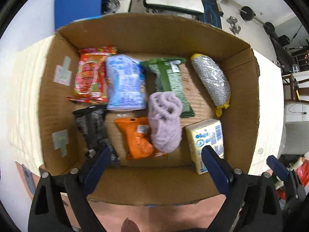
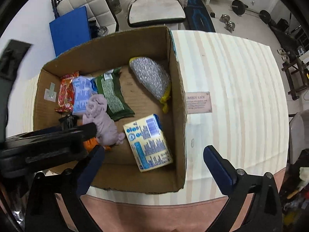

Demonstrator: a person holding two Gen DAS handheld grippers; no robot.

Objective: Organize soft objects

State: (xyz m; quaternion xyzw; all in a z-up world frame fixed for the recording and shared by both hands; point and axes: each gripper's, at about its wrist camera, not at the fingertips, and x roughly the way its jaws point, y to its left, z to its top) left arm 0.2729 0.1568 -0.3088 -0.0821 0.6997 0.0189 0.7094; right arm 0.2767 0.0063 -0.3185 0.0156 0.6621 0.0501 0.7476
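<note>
While both grippers hang spread and empty over the cardboard box [image 1: 146, 32], left gripper [image 1: 154, 160] sits above the lilac sock bundle [image 1: 166, 123], which lies in the box on the orange pouch [image 1: 135, 137]; right gripper [image 2: 154, 164] above the yellow pack [image 2: 148, 141]. Pinch the sock mid-body, lift straight. Box on striped tablecloth [image 2: 231, 96]; weights on the floor behind

Black claw [image 1: 156, 164], blue fingers [image 1: 216, 166], silver screws [image 1: 237, 171]

Home gym room, dumbbells [image 2: 228, 24] (barbell plates [image 2: 238, 6] too)
</note>
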